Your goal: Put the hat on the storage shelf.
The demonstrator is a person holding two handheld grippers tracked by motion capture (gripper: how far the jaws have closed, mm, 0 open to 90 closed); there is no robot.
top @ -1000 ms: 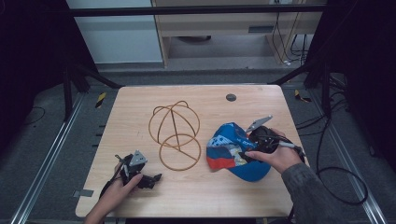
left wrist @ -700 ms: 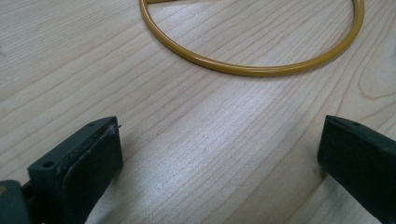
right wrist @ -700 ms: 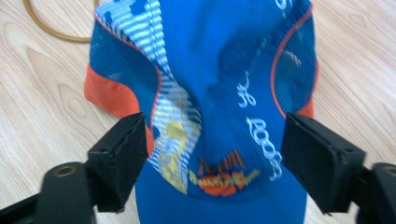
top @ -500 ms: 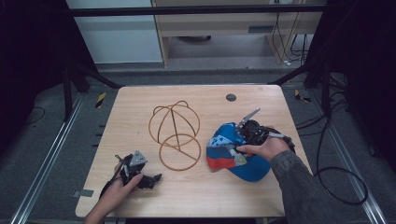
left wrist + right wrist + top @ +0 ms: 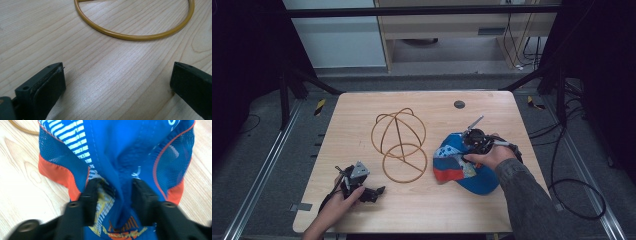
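While dark room surrounds pale wooden table, right claw closing on cap, left claw open, empty.

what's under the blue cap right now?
The blue cap lies on the wooden table, right gripper pinching a fold of its fabric. Bare wood shows around its edges; anything beneath the cap is hidden by cloth.

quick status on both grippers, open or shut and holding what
Left gripper: open, empty, resting on the table.
Right gripper: jaws have just been closing, pinching a fold of the blue cap.
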